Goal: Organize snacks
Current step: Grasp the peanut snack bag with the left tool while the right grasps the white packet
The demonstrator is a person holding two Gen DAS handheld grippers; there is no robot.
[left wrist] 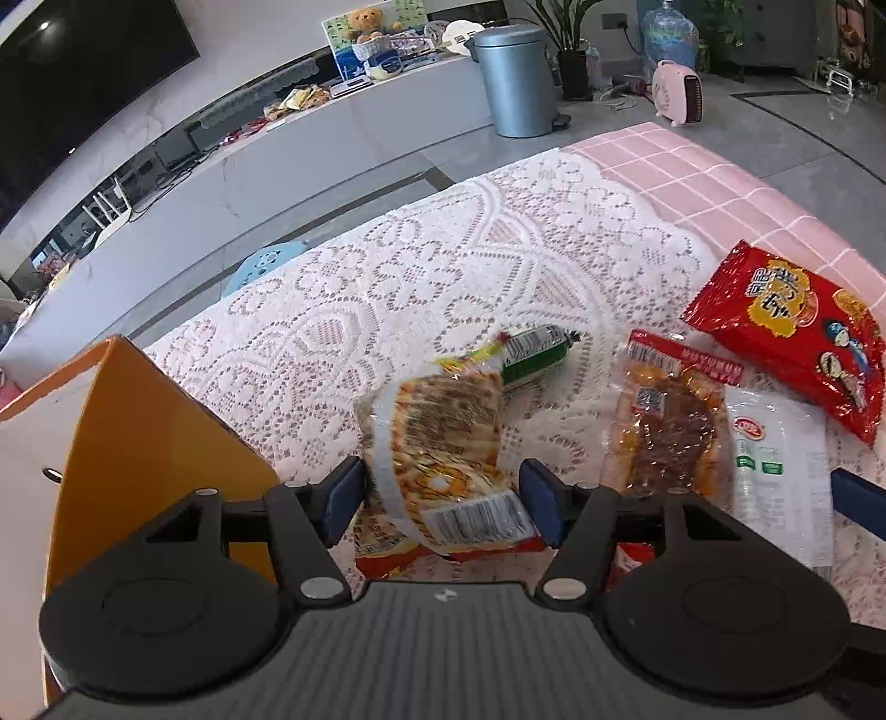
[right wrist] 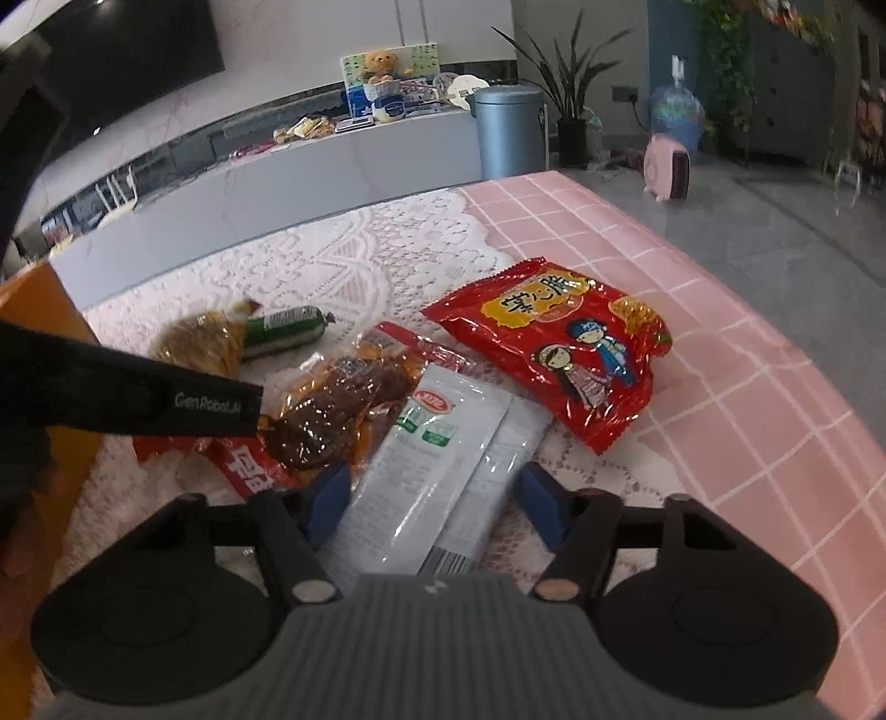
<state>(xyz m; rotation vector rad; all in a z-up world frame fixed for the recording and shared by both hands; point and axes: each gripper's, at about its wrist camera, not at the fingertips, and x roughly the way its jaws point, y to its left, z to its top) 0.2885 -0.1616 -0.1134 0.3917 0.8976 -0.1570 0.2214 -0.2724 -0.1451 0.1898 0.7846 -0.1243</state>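
My left hand-held gripper (left wrist: 443, 501) straddled the light, crinkly orange packet (left wrist: 443, 443), pads touching its sides; my right hand-held gripper (right wrist: 432, 507) stood open astride the slippery white sachet (right wrist: 426, 471). Mid-body holds suited both.

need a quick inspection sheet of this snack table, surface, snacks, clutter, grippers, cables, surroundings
surface: table with pink grid cloth, white lace cover on top
job's things: red snack bag, white packet, brown meat packet, green sausage, yellow-orange packet, orange box at left
clutter: nothing seen
grippers: left hand-held gripper straddles the yellow-orange packet; right hand-held gripper straddles the white packet; grip on either unclear
cables: cords on the floor near the pink heater
surroundings: bin, plant, water bottle, TV
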